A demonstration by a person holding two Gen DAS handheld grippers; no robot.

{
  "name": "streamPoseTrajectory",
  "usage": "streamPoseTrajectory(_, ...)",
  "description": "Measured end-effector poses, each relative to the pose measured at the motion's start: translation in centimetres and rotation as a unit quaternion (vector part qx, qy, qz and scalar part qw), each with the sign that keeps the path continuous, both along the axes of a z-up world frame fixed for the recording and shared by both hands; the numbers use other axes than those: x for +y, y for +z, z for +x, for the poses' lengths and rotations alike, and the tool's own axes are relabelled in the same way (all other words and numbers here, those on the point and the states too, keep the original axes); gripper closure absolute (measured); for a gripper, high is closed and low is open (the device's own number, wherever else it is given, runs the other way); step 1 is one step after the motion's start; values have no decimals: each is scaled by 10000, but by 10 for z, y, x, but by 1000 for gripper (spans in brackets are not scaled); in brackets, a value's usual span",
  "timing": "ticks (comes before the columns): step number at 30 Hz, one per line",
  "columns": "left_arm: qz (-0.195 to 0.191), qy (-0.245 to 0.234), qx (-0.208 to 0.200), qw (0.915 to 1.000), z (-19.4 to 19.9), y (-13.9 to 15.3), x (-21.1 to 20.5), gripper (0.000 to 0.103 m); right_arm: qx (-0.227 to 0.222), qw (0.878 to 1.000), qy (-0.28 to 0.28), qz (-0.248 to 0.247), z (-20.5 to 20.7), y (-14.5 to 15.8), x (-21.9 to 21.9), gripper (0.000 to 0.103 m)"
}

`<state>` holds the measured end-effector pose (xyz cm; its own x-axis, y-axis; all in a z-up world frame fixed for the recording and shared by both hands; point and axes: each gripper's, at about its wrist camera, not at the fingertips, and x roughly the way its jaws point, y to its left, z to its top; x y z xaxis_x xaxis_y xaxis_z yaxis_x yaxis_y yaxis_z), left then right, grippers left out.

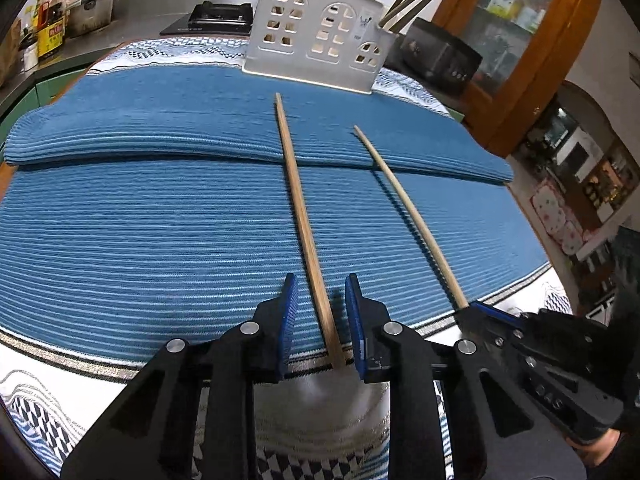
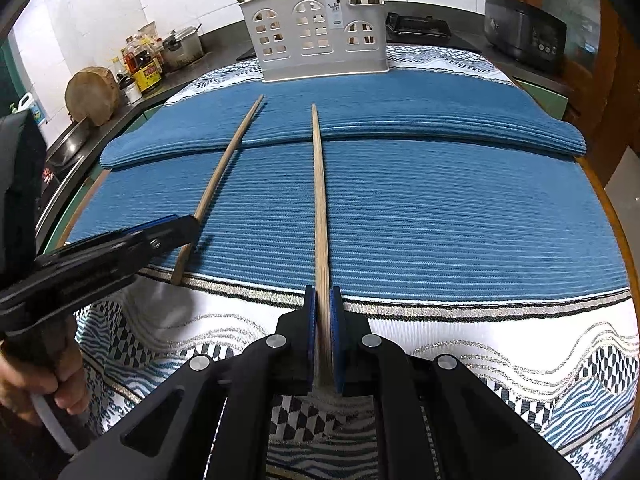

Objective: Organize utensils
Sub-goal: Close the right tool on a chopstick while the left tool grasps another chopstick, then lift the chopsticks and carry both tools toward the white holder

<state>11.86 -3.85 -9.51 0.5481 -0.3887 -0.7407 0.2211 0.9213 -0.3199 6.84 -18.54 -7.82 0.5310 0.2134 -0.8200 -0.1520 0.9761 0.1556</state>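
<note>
Two wooden chopsticks lie on a blue ribbed mat [image 1: 160,220], pointing at a white utensil holder [image 1: 320,32] at the far end. My left gripper [image 1: 322,292] is open, its blue pads on either side of the left chopstick [image 1: 296,184] without squeezing it. In the right wrist view this chopstick [image 2: 224,168] and the left gripper [image 2: 176,228] show at left. My right gripper [image 2: 323,300] is shut on the near end of the right chopstick [image 2: 319,184]. It shows in the left wrist view [image 1: 476,308] holding that chopstick [image 1: 404,204].
The white utensil holder [image 2: 320,36] holds several chopsticks. A patterned white cloth [image 2: 500,344] covers the table under the mat [image 2: 440,208]. Pots and bottles [image 2: 152,60] stand on the counter at left, a black appliance [image 2: 524,36] at right.
</note>
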Motion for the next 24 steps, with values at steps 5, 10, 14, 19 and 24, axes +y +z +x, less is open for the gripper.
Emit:
streamPoseTrajectory(5, 232, 46, -9, 9997, 3, -2, -10, 80, -58, 9999, 108, -74, -4, 0, 1, 95)
streamPoseTrajectory(10, 447, 51, -28, 9990, 6, -1, -18, 80, -99, 9997, 198, -120, -10, 0, 5, 92)
streamPoseTrajectory(14, 540, 107, -17, 9985, 8, -1, -20, 83, -229, 9984, 284, -431, -15, -2, 13, 92)
streamPoseTrajectory(19, 914, 71, -94, 9957, 8, 1, -25, 91, -291, 9978, 273, -533, -15, -4, 13, 95)
streamPoseTrajectory(24, 763, 55, 11, 9971, 12, 3, -16, 96, -365, 9981, 175, -473, -16, 3, 6, 95)
